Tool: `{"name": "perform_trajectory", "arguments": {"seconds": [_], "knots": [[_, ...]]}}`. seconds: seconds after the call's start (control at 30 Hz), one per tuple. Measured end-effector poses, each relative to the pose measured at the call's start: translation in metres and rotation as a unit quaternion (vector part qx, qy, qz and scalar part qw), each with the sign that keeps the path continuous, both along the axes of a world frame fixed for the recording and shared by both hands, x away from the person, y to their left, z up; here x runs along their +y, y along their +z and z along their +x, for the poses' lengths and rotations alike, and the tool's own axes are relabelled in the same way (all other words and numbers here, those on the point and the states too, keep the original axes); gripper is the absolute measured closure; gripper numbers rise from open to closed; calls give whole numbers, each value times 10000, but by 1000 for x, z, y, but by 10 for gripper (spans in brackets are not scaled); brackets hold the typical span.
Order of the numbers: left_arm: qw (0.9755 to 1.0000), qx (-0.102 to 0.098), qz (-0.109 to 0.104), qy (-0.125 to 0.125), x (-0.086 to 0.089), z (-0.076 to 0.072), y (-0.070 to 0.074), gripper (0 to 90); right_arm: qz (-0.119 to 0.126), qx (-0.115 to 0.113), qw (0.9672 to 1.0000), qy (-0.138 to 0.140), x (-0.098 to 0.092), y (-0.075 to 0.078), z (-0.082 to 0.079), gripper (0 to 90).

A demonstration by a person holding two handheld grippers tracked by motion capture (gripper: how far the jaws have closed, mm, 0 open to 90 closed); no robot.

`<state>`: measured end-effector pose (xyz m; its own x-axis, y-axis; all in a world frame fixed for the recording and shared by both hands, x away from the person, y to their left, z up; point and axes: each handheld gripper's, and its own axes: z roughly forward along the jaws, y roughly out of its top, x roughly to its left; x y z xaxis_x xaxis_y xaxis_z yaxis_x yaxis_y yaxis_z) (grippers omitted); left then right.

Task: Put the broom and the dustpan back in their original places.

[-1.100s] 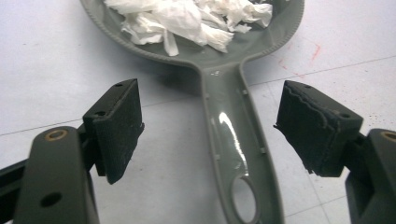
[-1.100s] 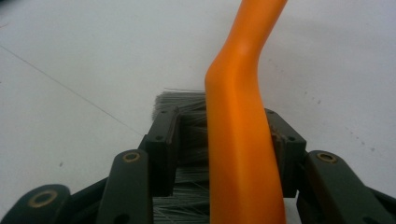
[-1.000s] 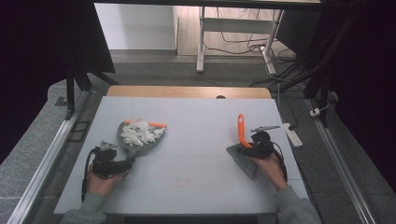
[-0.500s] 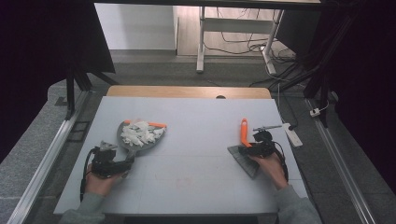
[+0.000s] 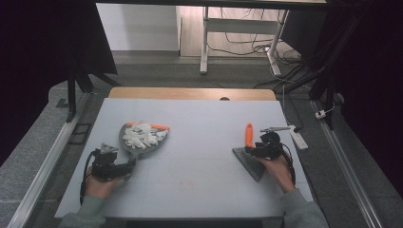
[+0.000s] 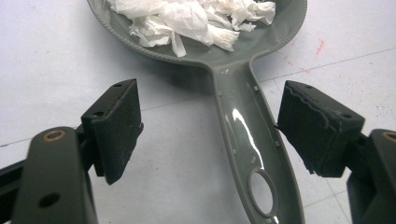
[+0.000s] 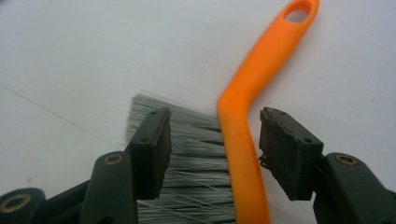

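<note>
Dustpan (image 5: 142, 142), at ten o'clock on the desk (image 5: 199, 118), already holds the paper scraps (image 5: 141, 135). Brush (image 5: 251, 152) lies at three o'clock, released. Your left gripper (image 6: 208, 126) and right gripper (image 7: 215, 144) have fingers wide, astride each handle without gripping; the right's have just been opening.

My left gripper (image 5: 129, 164) sits low near the table's front-left, jaws spread, pads clear of anything. My right gripper (image 5: 252, 148) at the right side, jaws just opened wide, nothing pressed. Both hands low, forearms in from the bottom edge.
</note>
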<state>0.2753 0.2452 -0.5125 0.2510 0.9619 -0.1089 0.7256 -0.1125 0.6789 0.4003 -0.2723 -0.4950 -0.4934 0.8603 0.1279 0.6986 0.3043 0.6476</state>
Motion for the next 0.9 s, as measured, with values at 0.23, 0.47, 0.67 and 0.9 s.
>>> {"name": "perform_trajectory", "arguments": {"seconds": [0.23, 0.47, 0.67, 0.9], "knots": [[9999, -61, -6, -145, -1, 1, 1, 232, 177, -267, 9991, 278, 2, 5, -11, 453], [9980, -197, -44, -592, -6, 1, 3, 233, 336, -541, 9963, 572, 4, 6, -27, 464], [9945, -194, -80, -1029, -9, 0, 2, 237, 375, -731, 9936, 776, 4, 6, -41, 466], [9925, -147, -150, -1208, -12, -4, 1, 241, 384, -756, 9928, 850, -5, 2, -53, 467]]}}
